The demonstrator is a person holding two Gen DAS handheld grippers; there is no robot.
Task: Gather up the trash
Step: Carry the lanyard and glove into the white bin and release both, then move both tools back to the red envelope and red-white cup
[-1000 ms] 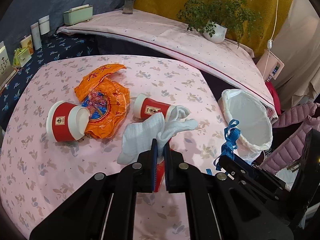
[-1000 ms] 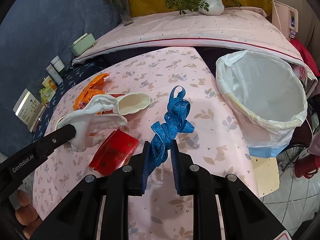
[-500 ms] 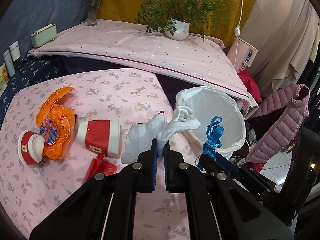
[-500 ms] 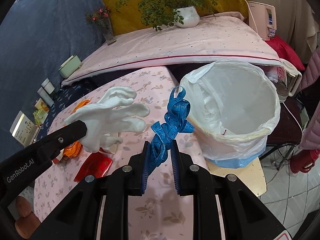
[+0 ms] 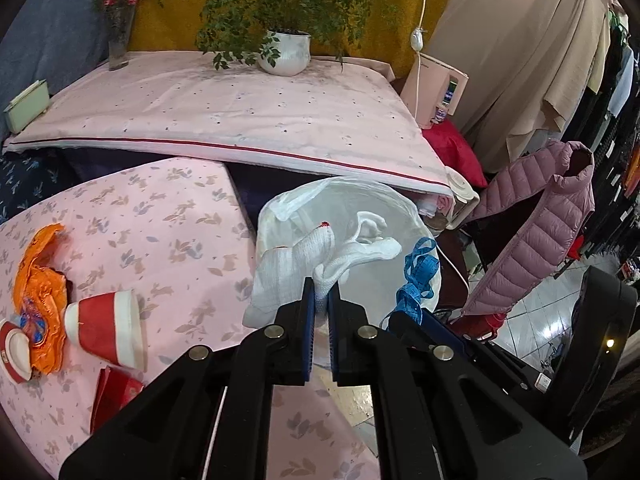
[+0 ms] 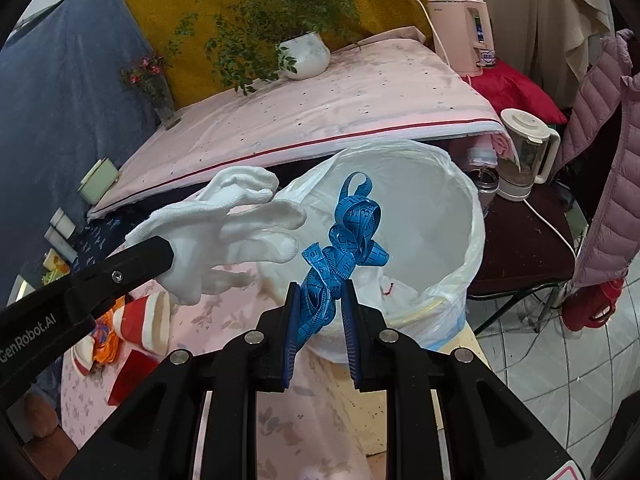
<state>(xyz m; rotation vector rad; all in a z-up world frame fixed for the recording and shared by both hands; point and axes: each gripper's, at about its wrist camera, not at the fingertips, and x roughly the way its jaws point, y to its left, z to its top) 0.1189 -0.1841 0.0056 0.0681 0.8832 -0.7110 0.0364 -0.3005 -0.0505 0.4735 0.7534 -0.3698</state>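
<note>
Both loads have swung off the tabletop point(image 5: 168, 216) to hang over the lined bin point(image 6: 460, 208): left gripper point(image 5: 320, 304) jaws clamped on the white glove point(image 5: 304, 256), right gripper point(image 6: 318, 300) jaws pinching the blue tape measure point(image 6: 344, 240). Dropping them looks next. Red cup point(image 5: 104, 326) and orange wrapper point(image 5: 38, 276) remain behind.

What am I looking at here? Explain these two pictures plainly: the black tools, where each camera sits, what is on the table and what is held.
No robot: a person holds two hand tools with jaws, and a camera on each looks along its fingers. The left gripper pinches a white glove. The right gripper grips a blue tape measure. Each view also shows the other tool. Both items hang by a bin lined with a white bag. On the pink table lie two red cups, an orange wrapper and a red packet.
</note>
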